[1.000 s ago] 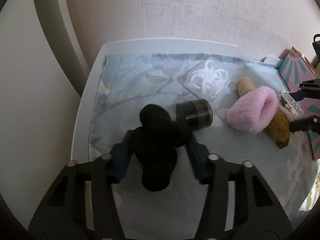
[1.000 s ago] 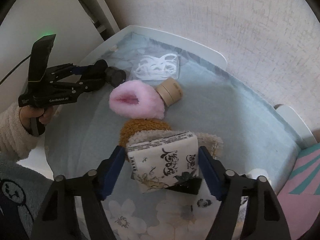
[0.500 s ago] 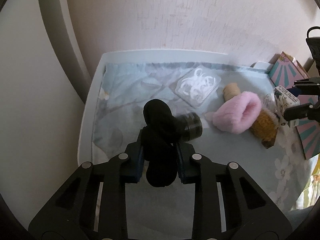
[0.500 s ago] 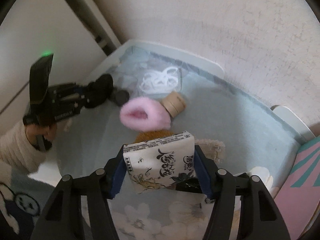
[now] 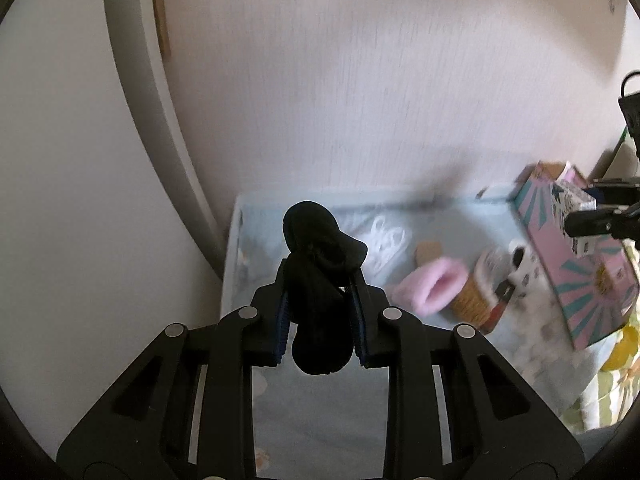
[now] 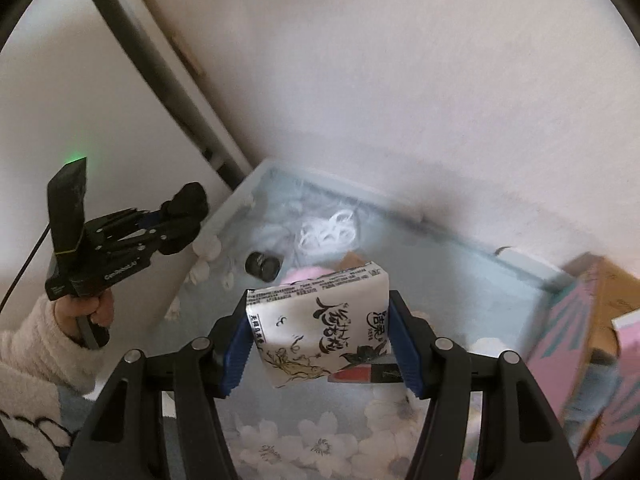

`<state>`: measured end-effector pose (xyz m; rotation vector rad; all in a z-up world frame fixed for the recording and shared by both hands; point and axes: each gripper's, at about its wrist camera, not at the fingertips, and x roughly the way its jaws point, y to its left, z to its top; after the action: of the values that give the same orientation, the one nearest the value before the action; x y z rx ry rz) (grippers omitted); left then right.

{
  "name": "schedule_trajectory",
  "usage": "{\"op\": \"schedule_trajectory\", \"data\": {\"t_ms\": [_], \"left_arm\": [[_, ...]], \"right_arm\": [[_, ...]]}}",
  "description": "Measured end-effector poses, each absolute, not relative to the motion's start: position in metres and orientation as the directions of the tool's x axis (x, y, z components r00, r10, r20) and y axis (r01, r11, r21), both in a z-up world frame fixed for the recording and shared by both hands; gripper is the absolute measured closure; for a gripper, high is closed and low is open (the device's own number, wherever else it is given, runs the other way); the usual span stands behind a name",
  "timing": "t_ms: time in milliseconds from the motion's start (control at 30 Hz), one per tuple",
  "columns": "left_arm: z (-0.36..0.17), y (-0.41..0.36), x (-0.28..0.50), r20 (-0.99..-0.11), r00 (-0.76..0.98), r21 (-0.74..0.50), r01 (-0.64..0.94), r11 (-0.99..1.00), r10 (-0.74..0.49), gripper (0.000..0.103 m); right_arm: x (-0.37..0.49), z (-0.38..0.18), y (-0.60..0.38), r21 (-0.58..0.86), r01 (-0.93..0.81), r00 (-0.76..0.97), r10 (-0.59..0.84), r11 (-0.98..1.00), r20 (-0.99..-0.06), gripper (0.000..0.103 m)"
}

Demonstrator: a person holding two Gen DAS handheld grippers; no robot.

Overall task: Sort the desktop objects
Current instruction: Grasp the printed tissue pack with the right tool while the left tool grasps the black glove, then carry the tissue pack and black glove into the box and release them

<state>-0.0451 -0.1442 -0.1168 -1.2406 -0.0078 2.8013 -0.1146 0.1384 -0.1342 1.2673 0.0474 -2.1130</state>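
Observation:
My left gripper (image 5: 320, 312) is shut on a black sock bundle (image 5: 318, 248) and holds it high above the table; it also shows in the right wrist view (image 6: 176, 224). My right gripper (image 6: 320, 344) is shut on a white tissue pack (image 6: 324, 328) with black lettering, lifted above the cloth. It shows at the right edge of the left wrist view (image 5: 576, 216). On the table lie a pink fluffy slipper (image 5: 434, 286), a brown fuzzy item (image 5: 474, 300), a cardboard tube (image 5: 426, 252), a bag of white rings (image 6: 328, 232) and a black round jar (image 6: 262, 266).
The table is covered by a pale blue floral cloth (image 6: 440, 272) and stands against a white wall. A pink and teal patterned box (image 5: 580, 280) sits at the right; it shows in the right wrist view (image 6: 580, 340) with open flaps. A dark curved frame (image 5: 152, 128) rises at the left.
Both grippers have risen well above the table with their loads. The left one carried the black sock up off the cloth; the right one lifted the tissue pack off the brown item.

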Motion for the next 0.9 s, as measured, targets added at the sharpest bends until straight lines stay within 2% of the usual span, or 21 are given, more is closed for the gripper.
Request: {"op": "schedule_trajectory", "data": {"t_ms": [400,900], "left_arm": [[-0.043,-0.085,-0.065,-0.693,-0.708,-0.010,-0.177,-0.984,0.135,0.080],[-0.025,0.069,-0.096,-0.686,-0.643,-0.024,-0.447,-0.894,0.340,0.080]], "right_arm": [[-0.095,-0.088,0.200,0.236,0.421,-0.449,-0.427,-0.876,-0.784,0.045],[-0.053,-0.085,0.314,0.253,0.207,-0.530,-0.326,-0.945,-0.783,0.045]]}}
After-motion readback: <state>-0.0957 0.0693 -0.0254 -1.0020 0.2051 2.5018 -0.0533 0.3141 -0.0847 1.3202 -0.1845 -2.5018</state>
